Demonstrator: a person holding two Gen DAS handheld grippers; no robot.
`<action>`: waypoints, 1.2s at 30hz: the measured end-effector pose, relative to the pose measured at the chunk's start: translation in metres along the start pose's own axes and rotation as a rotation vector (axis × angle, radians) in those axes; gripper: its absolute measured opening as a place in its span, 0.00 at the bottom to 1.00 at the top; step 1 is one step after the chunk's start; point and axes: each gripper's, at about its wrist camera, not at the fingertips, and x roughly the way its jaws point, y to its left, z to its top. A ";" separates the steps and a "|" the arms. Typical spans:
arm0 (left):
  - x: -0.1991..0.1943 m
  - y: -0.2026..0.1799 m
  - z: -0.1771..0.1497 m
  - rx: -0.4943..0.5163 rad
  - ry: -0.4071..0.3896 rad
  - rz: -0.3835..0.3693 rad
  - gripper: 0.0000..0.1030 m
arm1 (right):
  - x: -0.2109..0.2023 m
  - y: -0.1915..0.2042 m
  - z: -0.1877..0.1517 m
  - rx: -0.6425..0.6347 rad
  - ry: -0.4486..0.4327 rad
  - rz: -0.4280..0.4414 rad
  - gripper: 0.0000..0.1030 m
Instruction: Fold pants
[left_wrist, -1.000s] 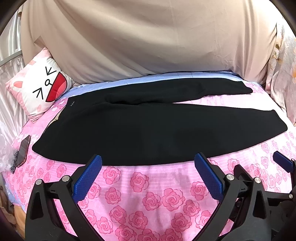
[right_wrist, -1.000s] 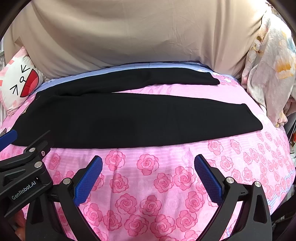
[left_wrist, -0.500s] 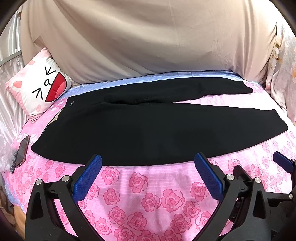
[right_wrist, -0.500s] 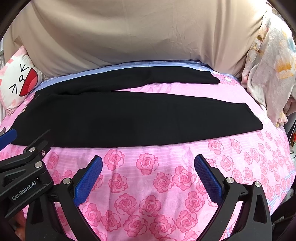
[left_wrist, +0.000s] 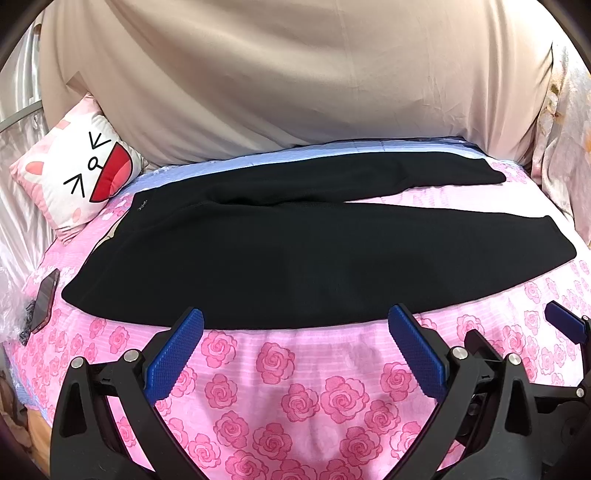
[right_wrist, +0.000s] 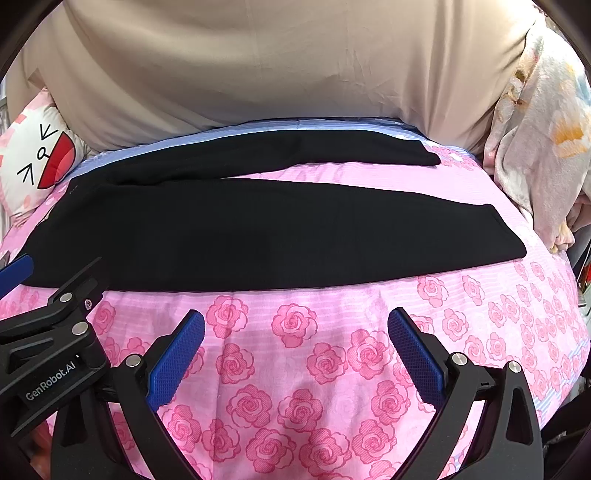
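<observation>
Pants (left_wrist: 288, 258) flat beyond both wide-spread grippers (left_wrist: 295, 332) (right_wrist: 295, 334), untouched.

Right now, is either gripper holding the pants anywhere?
No. The left gripper and right gripper both have open jaws over the pink bedspread, short of the black pants, which lie flat.

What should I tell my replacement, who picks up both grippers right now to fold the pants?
Left gripper: jaws open, empty, at the near hem edge of the pants.
Right gripper: jaws open, empty, over the rose bedsheet, short of the pants.
Pants lie flat, waist toward the cartoon pillow, legs apart in a V.
Done: laid out. Left: every fold.
</observation>
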 end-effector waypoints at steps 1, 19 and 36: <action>0.000 0.000 0.000 0.000 0.001 0.001 0.95 | 0.000 0.000 0.000 -0.001 0.000 0.000 0.95; 0.014 0.000 0.001 0.005 0.029 0.006 0.95 | 0.016 0.007 0.002 -0.009 0.027 -0.003 0.95; 0.048 0.050 0.032 -0.136 -0.031 -0.009 0.95 | 0.101 -0.096 0.121 0.089 -0.021 -0.032 0.95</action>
